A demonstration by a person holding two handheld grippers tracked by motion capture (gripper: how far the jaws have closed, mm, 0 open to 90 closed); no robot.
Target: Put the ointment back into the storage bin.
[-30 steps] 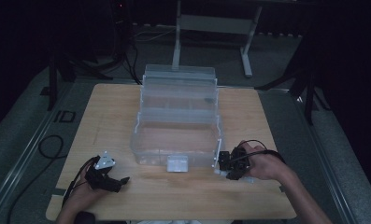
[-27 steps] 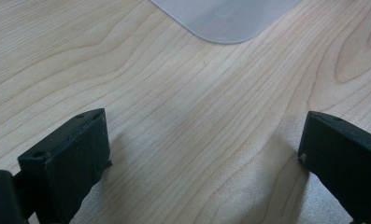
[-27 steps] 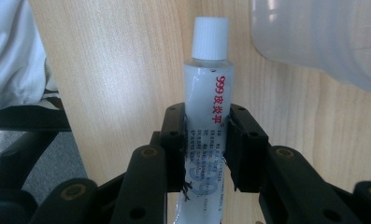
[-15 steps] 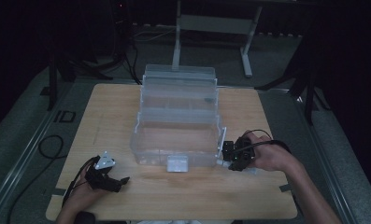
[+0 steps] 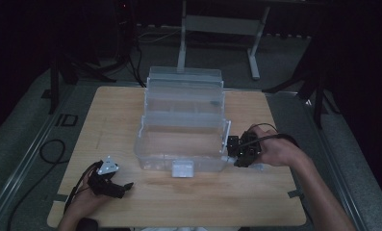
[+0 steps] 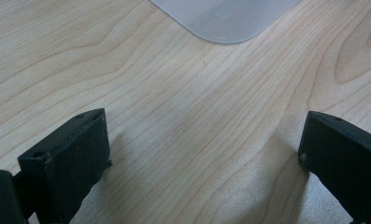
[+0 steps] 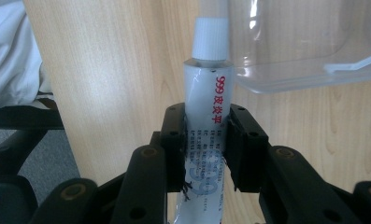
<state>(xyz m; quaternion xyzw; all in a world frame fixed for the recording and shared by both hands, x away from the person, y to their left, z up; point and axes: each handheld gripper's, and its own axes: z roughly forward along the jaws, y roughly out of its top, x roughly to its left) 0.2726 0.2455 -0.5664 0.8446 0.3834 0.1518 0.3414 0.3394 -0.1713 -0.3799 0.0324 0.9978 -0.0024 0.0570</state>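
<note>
A clear plastic tool box (image 5: pixel 184 144) stands open in the middle of the wooden table (image 5: pixel 121 110), its tiered trays stepped toward the back. My right gripper (image 5: pixel 237 153) hovers just off the box's right front corner. In the right gripper view this gripper (image 7: pixel 206 128) is shut on a white ointment tube (image 7: pixel 206 93) with red lettering, cap pointing away toward the box's clear edge (image 7: pixel 304 56). My left gripper (image 5: pixel 122 187) lies on the table at the front left, apart from the box. Its jaws stand wide open (image 6: pixel 202 149) over bare wood, a box corner (image 6: pixel 225 18) ahead.
The box's white front latch (image 5: pixel 183 168) faces the near table edge. Cables trail from both grippers. A metal stand (image 5: pixel 217 29) and dark floor lie beyond the table's far edge. Bare wood lies left of the box and along the front.
The right hand has lifted with the tube in its gripper and now sits higher beside the box's right front corner. The left gripper has stayed put.
</note>
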